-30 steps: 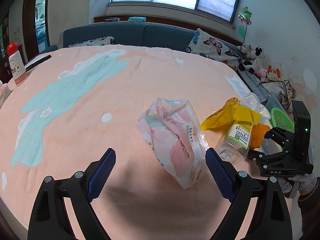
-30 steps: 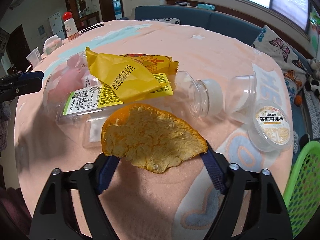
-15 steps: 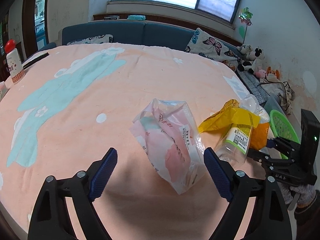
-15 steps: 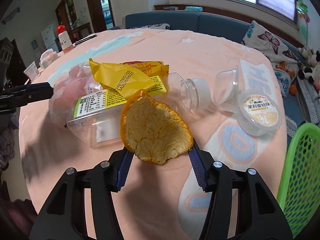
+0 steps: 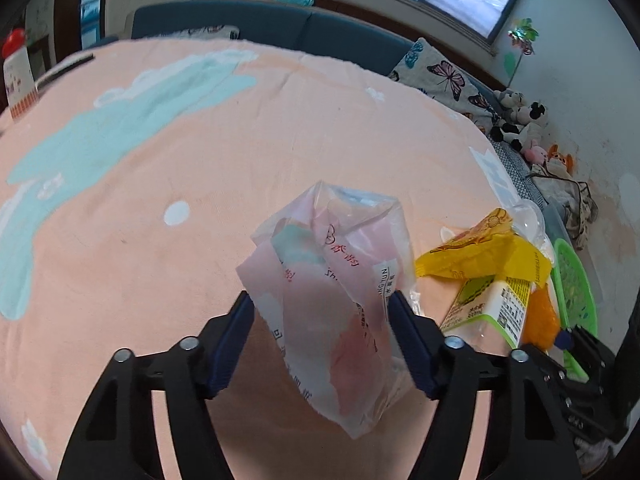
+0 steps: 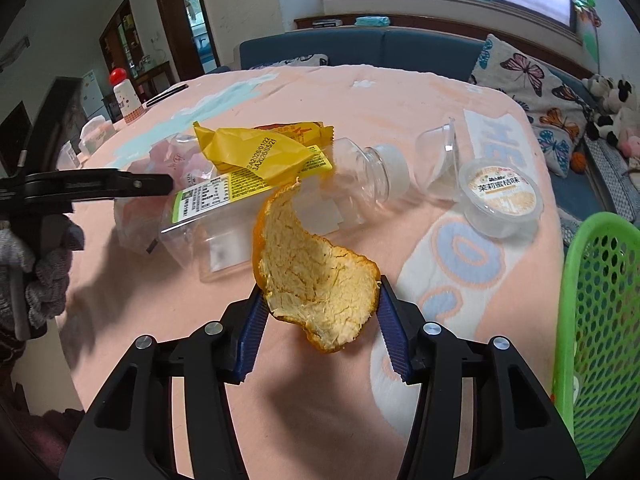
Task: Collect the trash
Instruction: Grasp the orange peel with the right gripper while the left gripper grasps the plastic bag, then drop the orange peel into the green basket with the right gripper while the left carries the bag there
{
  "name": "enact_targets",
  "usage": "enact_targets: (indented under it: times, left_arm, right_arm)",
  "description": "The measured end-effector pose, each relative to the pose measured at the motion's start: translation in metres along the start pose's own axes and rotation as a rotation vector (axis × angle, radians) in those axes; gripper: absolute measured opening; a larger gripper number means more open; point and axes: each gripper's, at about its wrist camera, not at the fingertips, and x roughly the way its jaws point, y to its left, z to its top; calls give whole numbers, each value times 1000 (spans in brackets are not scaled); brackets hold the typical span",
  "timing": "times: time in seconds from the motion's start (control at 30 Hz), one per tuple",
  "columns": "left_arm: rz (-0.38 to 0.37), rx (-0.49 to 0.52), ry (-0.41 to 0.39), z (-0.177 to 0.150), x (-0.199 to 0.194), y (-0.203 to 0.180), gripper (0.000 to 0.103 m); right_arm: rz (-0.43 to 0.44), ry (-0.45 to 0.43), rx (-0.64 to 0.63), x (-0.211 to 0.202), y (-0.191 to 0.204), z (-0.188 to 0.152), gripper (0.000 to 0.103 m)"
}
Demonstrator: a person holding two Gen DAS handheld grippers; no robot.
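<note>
A crumpled pink plastic bag (image 5: 328, 304) lies on the peach tablecloth (image 5: 240, 128). It sits between the jaws of my left gripper (image 5: 320, 320), which are closing, and both blue pads touch its sides. My right gripper (image 6: 320, 312) is shut on a piece of orange peel (image 6: 316, 276) and holds it just above the cloth. Behind the peel lie a clear plastic bottle (image 6: 280, 216) on its side and a yellow wrapper (image 6: 256, 152). In the right wrist view the left gripper (image 6: 100, 186) shows at the left, held by a gloved hand (image 6: 44, 276).
A green mesh basket (image 6: 600, 320) stands off the table's right edge. A lidded jelly cup (image 6: 504, 196) and an empty clear cup (image 6: 436, 148) lie near that edge. A red-capped white bottle (image 6: 124, 96) stands at the far side. A sofa (image 5: 280, 28) with cushions runs behind the table.
My left jaws have narrowed from wide apart to the sides of the pink bag. My right jaws have closed on the orange peel, folded it and raised it off the cloth.
</note>
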Motion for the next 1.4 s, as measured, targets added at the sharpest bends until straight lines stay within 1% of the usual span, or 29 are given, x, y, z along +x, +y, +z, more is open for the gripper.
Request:
enact_targets:
  times: [0.03,0.07,0.13,0.17,0.23,0.33,0.6,0.73,0.87,1.0,1.1,1.23,1.4]
  left_arm:
    - [-7,-4,5,-1,2,0,56]
    - [-12,-4,10,-1,3,1,53]
    - [-29,-1,18,-3,4,1,38]
    - [-39,0,19,-4,4,1,35]
    - [-47,2,12,-3,1,-1,25]
    - [-59,5,1,-4,-5,-3,19]
    - [-92,21,-42,-9,-32,-3,15]
    - [-115,43,-80,-12,-56,-6,15]
    - [-144,81,-113,-13,-78,-14,15]
    - [-187,132,-141,-12,-97,-35,15]
    - [-221,176,-145,-10,-103,-57,15]
    - [-277,233,-128,-7,-102,-93,15]
    - [-316,300,-109,-8,-97,-135,15]
  right_arm:
    - [1,-4,5,-2,1,-1,53]
    - [1,-7,9,-3,2,-2,53]
    - [0,-12,14,-7,2,-3,53]
    - [0,-15,20,-9,3,-4,53]
    - [-2,-19,27,-12,5,-6,53]
    - [-6,-30,33,-19,7,-8,53]
    - [-24,-70,49,-43,14,-14,53]
    - [-39,-97,68,-57,11,-16,53]
    - [-77,-120,98,-72,2,-20,53]
    - [-136,-128,146,-86,-17,-27,53]
    - [-187,-129,178,-96,-35,-32,53]
    - [-267,-127,237,-111,-66,-43,53]
    - [-360,-114,316,-125,-111,-59,54]
